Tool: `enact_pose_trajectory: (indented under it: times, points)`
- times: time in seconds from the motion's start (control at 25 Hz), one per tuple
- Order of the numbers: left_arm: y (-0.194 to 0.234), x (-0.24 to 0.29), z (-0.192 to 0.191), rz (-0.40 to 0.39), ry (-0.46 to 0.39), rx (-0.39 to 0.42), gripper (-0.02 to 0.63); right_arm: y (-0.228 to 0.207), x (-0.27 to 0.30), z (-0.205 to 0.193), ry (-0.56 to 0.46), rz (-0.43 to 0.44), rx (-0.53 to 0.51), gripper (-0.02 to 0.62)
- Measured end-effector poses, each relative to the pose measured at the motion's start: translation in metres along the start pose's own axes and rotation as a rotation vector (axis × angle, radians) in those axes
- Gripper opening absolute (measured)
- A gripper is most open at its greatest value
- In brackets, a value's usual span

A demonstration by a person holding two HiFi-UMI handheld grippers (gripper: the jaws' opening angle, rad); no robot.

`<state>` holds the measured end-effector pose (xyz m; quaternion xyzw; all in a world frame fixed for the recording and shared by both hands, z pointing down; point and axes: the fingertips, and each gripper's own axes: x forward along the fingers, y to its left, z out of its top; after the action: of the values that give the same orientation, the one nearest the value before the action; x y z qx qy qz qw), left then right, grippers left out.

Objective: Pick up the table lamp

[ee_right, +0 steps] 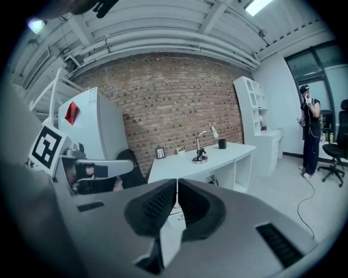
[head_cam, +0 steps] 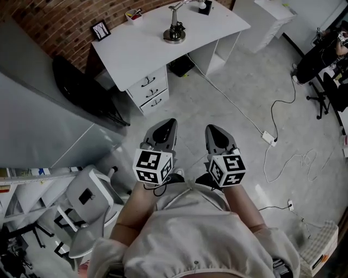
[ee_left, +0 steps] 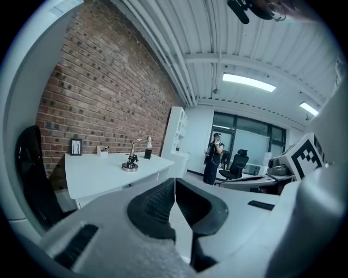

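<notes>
The table lamp, chrome with a round base and a bent arm, stands upright on the white desk against the brick wall. It also shows small and far off as the lamp and the lamp in both gripper views. My left gripper and right gripper hang side by side over the floor, well short of the desk. Both are shut with nothing between the pads.
The desk also carries a small picture frame, a little box and a dark cup. Drawers sit under it. A black chair stands left. Cables and a power strip lie on the floor right. A person stands far off.
</notes>
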<state>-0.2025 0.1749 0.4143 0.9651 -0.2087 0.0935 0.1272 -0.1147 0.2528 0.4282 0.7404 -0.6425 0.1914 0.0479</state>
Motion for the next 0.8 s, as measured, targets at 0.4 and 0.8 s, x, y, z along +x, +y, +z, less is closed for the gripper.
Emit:
enact_pose_trajectory:
  times: [0.4,0.8]
  points:
    - [0.052,0.046,-0.004,0.092,0.021,-0.105,0.020,-0.023,0.079,0.007,0.065,0.084,-0.026,0.029]
    - [0.071,0.151,0.020,0.243,0.014,-0.155,0.020,-0.117,0.166,0.059,0.092,0.189,-0.064,0.029]
